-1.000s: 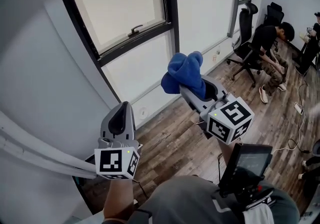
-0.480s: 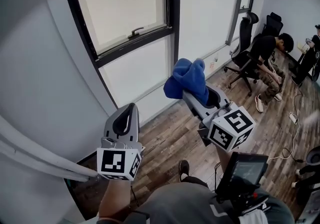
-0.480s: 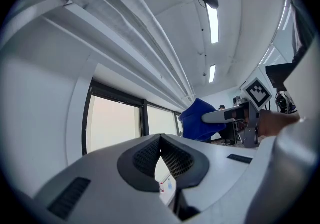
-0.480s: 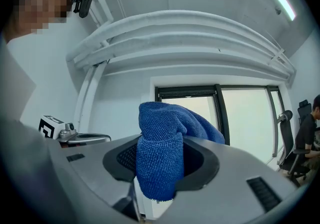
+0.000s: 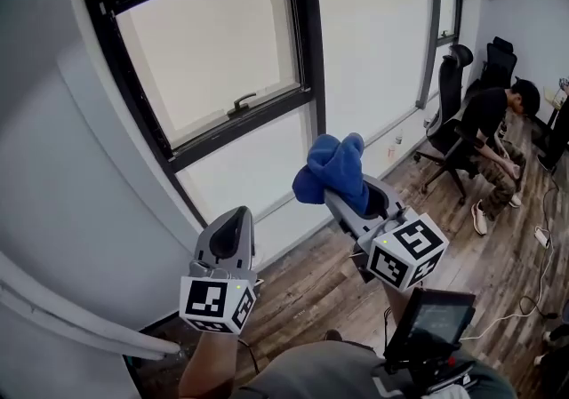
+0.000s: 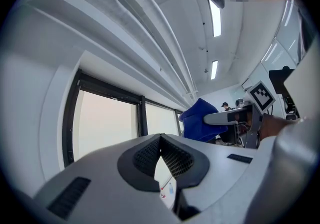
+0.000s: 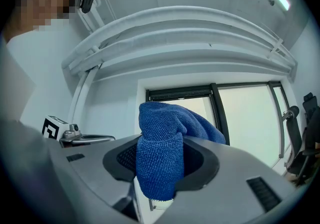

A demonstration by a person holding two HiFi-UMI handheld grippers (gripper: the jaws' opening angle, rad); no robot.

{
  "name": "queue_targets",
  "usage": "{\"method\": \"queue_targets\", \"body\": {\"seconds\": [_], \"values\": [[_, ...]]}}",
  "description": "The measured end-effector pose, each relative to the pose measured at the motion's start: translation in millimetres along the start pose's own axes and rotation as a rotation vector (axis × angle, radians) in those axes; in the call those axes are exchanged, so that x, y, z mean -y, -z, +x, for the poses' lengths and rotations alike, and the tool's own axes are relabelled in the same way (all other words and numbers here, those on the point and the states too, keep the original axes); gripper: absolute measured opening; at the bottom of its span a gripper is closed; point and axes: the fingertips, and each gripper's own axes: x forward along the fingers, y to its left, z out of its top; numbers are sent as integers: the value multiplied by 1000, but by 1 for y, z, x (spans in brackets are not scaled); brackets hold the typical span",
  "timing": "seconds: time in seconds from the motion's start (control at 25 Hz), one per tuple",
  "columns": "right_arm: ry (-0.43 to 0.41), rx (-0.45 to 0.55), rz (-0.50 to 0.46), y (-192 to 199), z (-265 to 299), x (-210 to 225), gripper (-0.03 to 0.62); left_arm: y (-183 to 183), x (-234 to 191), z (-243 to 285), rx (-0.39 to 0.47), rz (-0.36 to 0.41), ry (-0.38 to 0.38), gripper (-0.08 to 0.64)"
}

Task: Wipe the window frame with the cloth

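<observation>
- Cloth point(image 5: 333, 166), blue and bunched, is clenched in the right tongs point(image 5: 354, 191), with most of it sticking out past the tips.
- Cloth is held up in the air in front of the window, apart from the black window frame point(image 5: 307, 42).
- Left tongs point(image 5: 228, 230) are closed tip to tip on nothing, lower and to the left.
- Wood floor point(image 5: 311, 273) lies below; a person point(image 5: 498, 117) sits at far right.

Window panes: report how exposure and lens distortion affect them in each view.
Head view: the window panes are blown out to flat cream, nothing outside readable, and the black frame bows from the wide lens. Left gripper view: panes glow pale; dark vignette rings the picture. Right gripper view: ceiling pipes curve strongly; the blue cloth is sharp.
</observation>
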Motion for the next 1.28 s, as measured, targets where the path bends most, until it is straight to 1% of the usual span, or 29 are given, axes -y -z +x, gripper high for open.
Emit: {"method": "queue_targets", "body": {"seconds": [0.2,0.36,0.48,0.68,0.8,0.92,1.0,1.12,1.28], "values": [[-32,-1,-21,-2,17,53,170,1,7,62,7,19,-19,9],[-59,5,-17,0,29,89,170,8,6,96,-4,26,-49,9],[-65,5,-2,4,43,110,170,16,-1,117,-20,14,-66,9],[-65,3,4,11,74,136,170,22,-16,151,-30,17,-62,9],[-50,-17,-19,20,100,151,170,29,-34,176,-26,10,-65,9],[-51,-35,0,30,130,164,170,42,-60,202,-29,-2,-73,9],[-49,-39,3,33,153,172,170,47,-77,221,-29,-3,-60,9],[-43,-46,-16,36,191,186,170,52,-101,251,-16,-1,-33,9],[-39,-61,-23,41,245,199,170,57,-135,285,-7,5,-15,9]]}}
